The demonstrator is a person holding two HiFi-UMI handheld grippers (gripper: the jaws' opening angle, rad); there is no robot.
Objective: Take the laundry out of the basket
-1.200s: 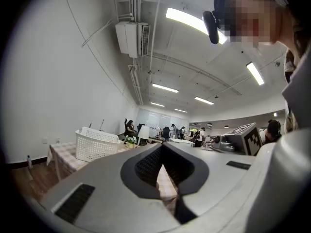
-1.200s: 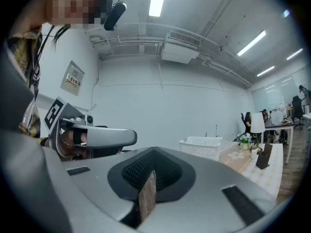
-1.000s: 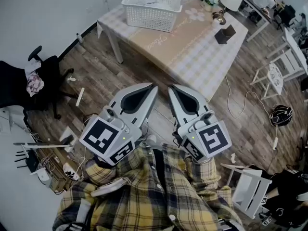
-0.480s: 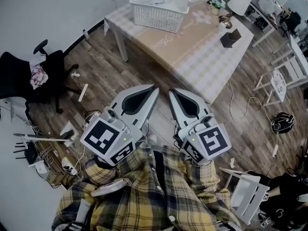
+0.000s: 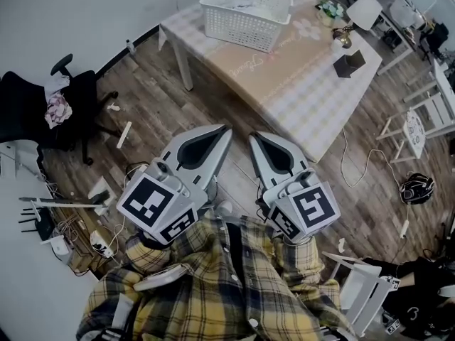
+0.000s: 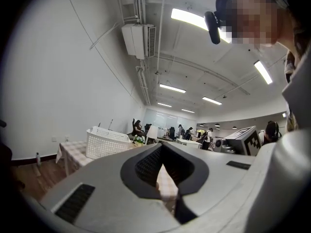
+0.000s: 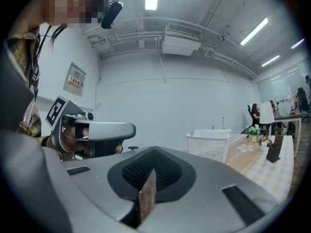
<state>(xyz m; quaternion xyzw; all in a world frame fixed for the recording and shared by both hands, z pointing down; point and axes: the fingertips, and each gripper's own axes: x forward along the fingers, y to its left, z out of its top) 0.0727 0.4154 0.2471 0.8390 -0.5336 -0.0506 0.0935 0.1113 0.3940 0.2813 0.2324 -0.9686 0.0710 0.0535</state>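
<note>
Checked table (image 5: 306, 98), lettering (image 5: 245, 66) illegible, white basket (image 5: 242, 28); left hand-held gripper (image 5: 225, 129), right hand-held gripper (image 5: 254, 135) both closed, empty

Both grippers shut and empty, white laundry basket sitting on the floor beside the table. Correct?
Not quite. The white laundry basket stands on the table, near its far corner, as the head view shows. The left gripper and right gripper are shut and empty.
</note>
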